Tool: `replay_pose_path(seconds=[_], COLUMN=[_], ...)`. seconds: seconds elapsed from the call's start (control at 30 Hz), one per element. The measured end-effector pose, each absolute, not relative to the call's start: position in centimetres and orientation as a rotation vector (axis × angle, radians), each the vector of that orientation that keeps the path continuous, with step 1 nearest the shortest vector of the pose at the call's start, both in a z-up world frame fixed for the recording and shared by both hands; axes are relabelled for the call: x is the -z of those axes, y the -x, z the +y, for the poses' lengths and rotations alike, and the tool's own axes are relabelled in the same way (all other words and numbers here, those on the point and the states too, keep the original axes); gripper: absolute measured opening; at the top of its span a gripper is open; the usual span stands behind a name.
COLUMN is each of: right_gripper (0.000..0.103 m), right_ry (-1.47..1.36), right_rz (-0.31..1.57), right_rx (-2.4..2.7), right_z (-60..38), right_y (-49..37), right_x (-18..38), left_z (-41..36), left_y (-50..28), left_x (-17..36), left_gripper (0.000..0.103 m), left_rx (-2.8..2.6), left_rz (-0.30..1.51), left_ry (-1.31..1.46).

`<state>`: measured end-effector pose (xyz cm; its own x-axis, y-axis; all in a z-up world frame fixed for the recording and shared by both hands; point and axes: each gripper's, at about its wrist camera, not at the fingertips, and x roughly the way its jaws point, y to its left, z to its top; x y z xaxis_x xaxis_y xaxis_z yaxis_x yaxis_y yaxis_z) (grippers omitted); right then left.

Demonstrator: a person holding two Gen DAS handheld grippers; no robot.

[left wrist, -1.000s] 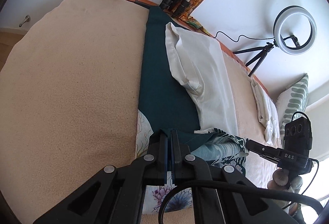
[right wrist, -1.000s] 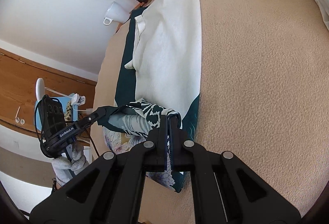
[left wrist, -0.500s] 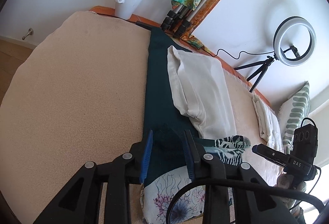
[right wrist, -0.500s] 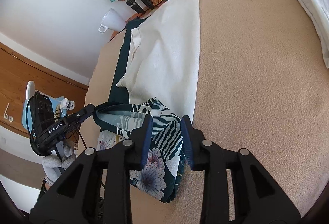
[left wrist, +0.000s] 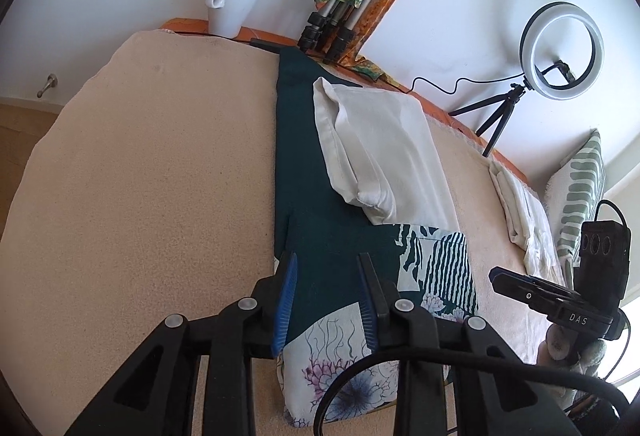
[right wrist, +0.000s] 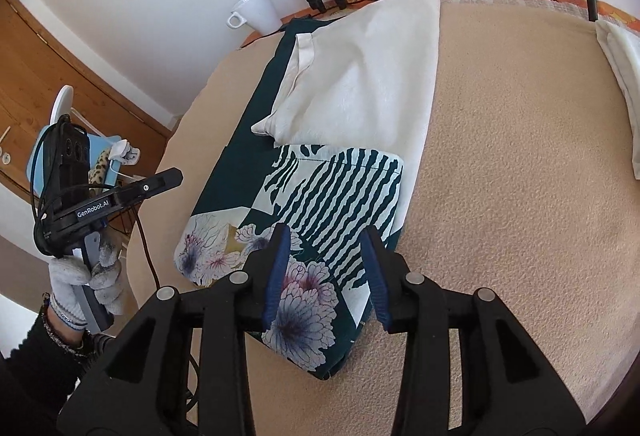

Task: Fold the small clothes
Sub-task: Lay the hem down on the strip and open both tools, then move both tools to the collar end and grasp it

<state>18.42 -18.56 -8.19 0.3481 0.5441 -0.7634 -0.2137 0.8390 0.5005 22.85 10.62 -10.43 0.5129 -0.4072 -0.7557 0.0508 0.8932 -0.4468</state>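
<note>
Left wrist view: left gripper (left wrist: 328,290) is spread wide, nothing btwn the blue pads, hovering just over the near end of the patterned cloth (left wrist: 436,268). That cloth lies on the beige blanket (left wrist: 152,204), its near end doubled back so the floral part sits on the plain teal part. A cream garment (left wrist: 380,152) rests on its far half. Right gripper (left wrist: 532,296) shows at the frame's right edge, side-on; can't tell its jaw gap from here. Mug (left wrist: 232,6), ring light (left wrist: 562,50) & folded white stack (left wrist: 524,212) sit at the far edge, out of the way.

Right wrist view: right gripper (right wrist: 326,270) also spread, empty, above the flower print of the patterned cloth (right wrist: 340,192). Left gripper (right wrist: 160,184) is off past the blanket's left edge, held in a gloved hand (right wrist: 86,276).

Judgement: one fold looks laid & released; the step in hand is btwn folds. Next move prob needs a fresh pinch on an edge or corner, both sides together, w/ the cream garment dealt with first or the fold will drag it.

Hard to make out: the cloth's far end under the cream garment, how many layers are in the fold, & the near hem behind the gripper bodies.
</note>
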Motion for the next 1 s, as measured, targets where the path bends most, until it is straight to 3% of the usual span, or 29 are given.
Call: replay_pose_path(seconds=[0.43, 0.57, 1.0], right_gripper=[0.041, 0.044, 0.044], right_ry=[-0.382, -0.329, -0.452], right_rz=[1.072, 1.092, 1.115], right_rx=[-0.417, -0.401, -0.387], right_z=[-21.5, -21.9, -24.7], right_y=[-24.0, -27.3, -38.1], right_x=[7.0, 8.2, 11.5], left_z=[12.1, 12.7, 13.3], left_y=[-32.0, -35.8, -45.2], left_x=[10.2, 10.5, 14.6], left_gripper=[0.042, 0.054, 0.054], left_rx=[0.302, 0.315, 0.291], left_rz=[0.997, 1.002, 1.045], left_ry=[0.356, 0.351, 0.468])
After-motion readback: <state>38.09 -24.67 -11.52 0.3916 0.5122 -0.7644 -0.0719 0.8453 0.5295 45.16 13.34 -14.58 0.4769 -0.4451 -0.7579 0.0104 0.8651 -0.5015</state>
